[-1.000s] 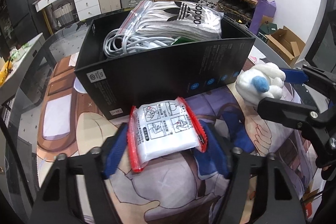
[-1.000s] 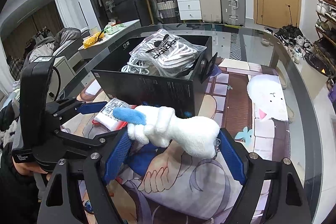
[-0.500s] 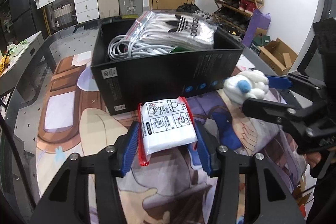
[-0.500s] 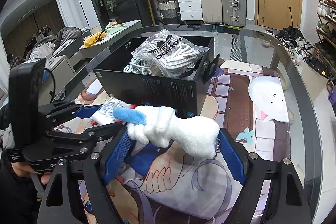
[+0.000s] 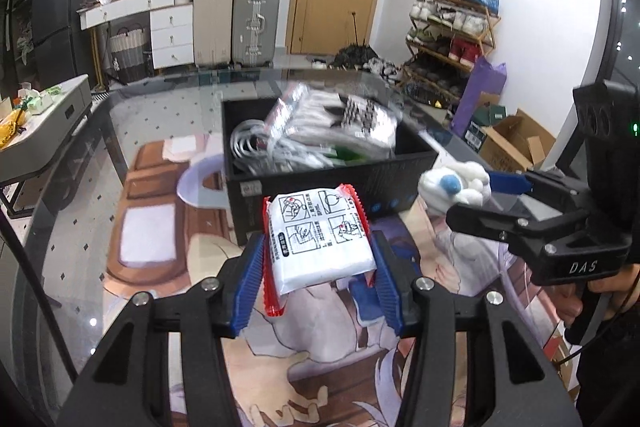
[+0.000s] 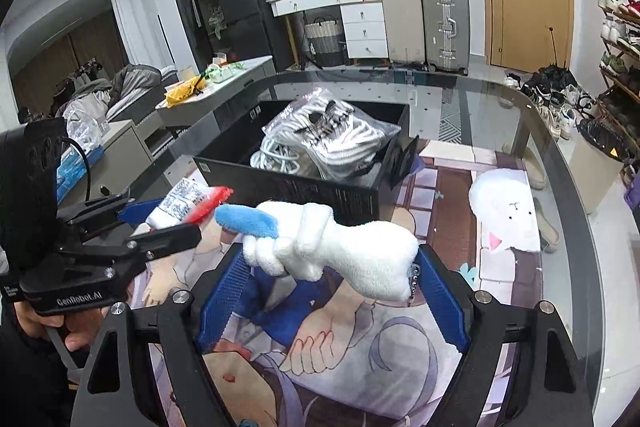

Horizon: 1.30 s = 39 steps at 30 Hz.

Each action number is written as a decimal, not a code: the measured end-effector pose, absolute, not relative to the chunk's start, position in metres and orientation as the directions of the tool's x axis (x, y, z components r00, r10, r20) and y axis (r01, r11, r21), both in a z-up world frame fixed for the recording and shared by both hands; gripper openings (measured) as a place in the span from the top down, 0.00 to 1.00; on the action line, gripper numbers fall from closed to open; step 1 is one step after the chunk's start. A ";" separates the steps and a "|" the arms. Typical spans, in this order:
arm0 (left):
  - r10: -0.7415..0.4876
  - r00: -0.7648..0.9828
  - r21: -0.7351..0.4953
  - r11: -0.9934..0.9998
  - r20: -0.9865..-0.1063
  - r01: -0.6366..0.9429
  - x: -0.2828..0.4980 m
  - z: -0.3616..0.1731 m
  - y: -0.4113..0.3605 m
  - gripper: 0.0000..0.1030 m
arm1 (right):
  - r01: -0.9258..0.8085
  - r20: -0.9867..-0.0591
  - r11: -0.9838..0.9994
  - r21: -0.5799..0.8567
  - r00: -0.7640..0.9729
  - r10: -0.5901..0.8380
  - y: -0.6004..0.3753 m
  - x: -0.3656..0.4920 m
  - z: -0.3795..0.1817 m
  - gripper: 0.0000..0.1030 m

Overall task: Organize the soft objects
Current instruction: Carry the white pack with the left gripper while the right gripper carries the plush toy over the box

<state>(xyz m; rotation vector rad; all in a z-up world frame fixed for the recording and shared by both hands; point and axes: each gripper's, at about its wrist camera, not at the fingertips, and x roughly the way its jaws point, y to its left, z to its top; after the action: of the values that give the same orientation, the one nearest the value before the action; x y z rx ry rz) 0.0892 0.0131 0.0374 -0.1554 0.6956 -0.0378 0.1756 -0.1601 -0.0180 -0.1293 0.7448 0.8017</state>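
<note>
Over a glass table (image 5: 80,211) covered by an illustrated mat (image 6: 400,367), the left gripper (image 5: 318,269) clamps a white, red-edged tissue pack (image 5: 318,233) between its blue pads (image 5: 248,279), the pack lifted clear of the mat. Just ahead of that gripper stands an open black box (image 5: 320,187), holding a coil of white cable (image 5: 252,147) and a clear bag of striped white fabric (image 5: 340,119); motion blur smears the bag's print in the left wrist view.

To the right of the left gripper, the right gripper (image 5: 486,193) holds a white plush toy (image 5: 454,183) with a blue tip, raised near the box's right front corner. From this side only the toy's bunched end shows.

The right wrist view gives the toy's full length: the plush toy (image 6: 332,247) lies crosswise in the right gripper (image 6: 332,303), its blue tip toward the left pad's side and a small metal chain hanging at its other end beside the right pad (image 6: 440,303). Left of this gripper, the left gripper (image 6: 136,221) appears side-on with the tissue pack (image 6: 188,203) pinched in it. Ahead sits the black box (image 6: 304,187). Farther right of the gripper, on the mat and unseen from the left wrist, lies a white plush animal (image 6: 508,215) with a pink ear.
</note>
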 end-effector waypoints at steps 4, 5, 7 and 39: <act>-0.097 0.783 -0.185 0.982 -0.614 -0.023 0.092 0.047 0.023 0.51 | -0.690 -0.620 0.697 0.195 0.463 0.633 -0.162 0.174 -0.011 0.18; -0.102 0.789 -0.193 0.981 -0.606 -0.022 0.093 0.051 0.025 0.51 | -0.690 -0.615 0.695 0.204 0.462 0.639 -0.163 0.174 -0.010 0.18; -0.103 0.804 -0.195 0.981 -0.586 -0.017 0.093 0.057 0.025 0.51 | -0.687 -0.601 0.690 0.226 0.459 0.654 -0.164 0.175 -0.007 0.18; -0.093 0.822 -0.226 0.973 -0.562 -0.045 0.149 0.073 0.062 0.51 | -0.719 -0.682 0.693 0.054 0.480 0.551 -0.081 0.214 0.006 0.18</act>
<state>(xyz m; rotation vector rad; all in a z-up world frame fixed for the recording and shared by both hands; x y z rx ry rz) 0.1495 0.0618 0.0728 -0.2348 0.6072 -0.0255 0.2136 -0.0810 0.0061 -0.2533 0.7320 0.7845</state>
